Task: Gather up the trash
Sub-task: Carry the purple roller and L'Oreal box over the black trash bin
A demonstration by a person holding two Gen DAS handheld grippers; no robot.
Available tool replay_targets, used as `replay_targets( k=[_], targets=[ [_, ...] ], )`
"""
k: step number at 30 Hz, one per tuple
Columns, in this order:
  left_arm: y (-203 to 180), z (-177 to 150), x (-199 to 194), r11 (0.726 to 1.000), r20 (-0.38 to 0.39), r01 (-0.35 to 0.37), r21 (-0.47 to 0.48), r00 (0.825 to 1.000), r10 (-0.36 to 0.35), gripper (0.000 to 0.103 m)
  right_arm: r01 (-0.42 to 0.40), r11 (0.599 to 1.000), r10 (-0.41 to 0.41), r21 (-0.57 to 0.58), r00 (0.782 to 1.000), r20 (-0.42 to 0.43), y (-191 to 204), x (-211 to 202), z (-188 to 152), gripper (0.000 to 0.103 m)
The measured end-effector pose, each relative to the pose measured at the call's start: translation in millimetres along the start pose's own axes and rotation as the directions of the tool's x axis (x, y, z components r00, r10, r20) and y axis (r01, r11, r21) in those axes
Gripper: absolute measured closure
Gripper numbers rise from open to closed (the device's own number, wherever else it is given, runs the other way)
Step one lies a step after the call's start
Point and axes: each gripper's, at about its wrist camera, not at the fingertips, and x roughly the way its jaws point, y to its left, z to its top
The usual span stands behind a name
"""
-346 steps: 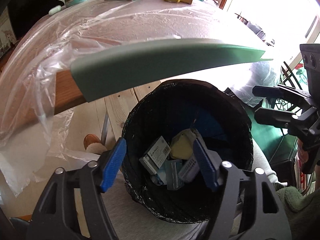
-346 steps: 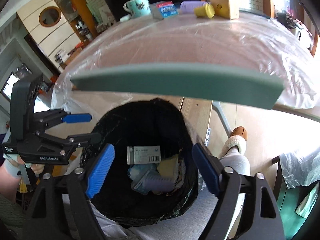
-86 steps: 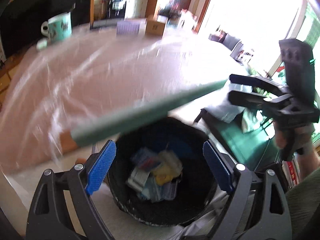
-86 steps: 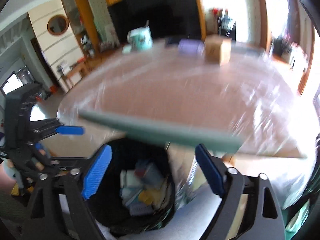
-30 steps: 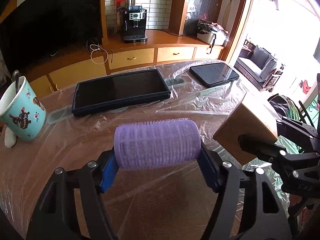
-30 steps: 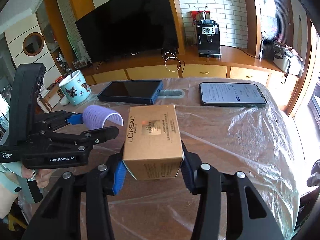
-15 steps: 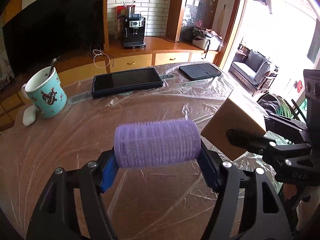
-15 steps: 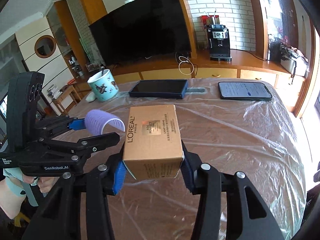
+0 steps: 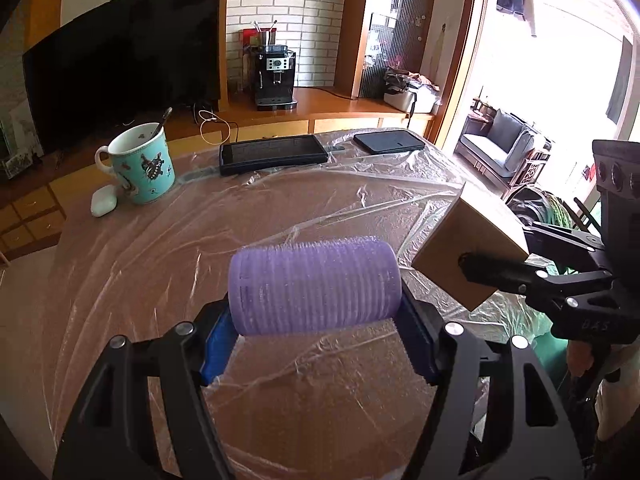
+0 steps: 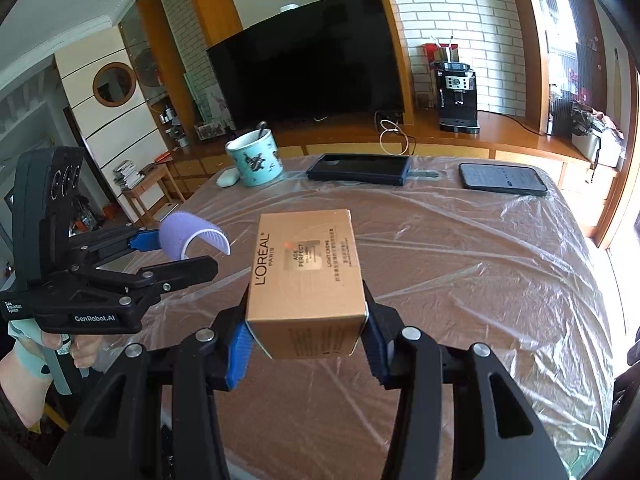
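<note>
Both loads are already off the worktop [image 9: 120, 280]. The left tongs [image 9: 316, 320] clamp a purple hair roller [image 9: 314, 286] by its two ends, its long axis running crosswise in the lower centre of the left wrist view. The right tongs [image 10: 306, 340] pinch a L'Oréal carton [image 10: 306, 276] by its side faces, low centre of the right wrist view. No bin shows in either view — so the drop must lie away from the worktop, probably back toward the person.

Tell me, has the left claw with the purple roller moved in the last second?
Yes. The left claw carrying the purple roller has pulled back from the mug, which now looks smaller and farther away.
</note>
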Motion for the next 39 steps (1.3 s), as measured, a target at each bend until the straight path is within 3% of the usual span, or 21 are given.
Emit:
replay_targets(
  k=[11,22,39],
  targets=[
    [-4.7,-52.9,-28.9,1.000,-0.032,-0.015,0.003,0.999,0.015,0.033,-0.055,0.998,0.052,-0.042,0.997,-0.052,37.0,-12.3,-35.4,0.057],
    [-14.9,-92.7,-62.4,0.999,-0.017,0.051,0.000,0.999,-0.051,0.033,-0.104,0.992,0.098,-0.067,0.992,-0.085,61.4,-30.6,-66.6,0.057],
    [-26.7,-140.4,-86.0,0.998,-0.074,0.063,0.032,0.995,-0.060,0.033,-0.090,0.989,0.071,-0.116,0.986,-0.152,76.7,-50.5,-111.6,0.057]
  ],
)
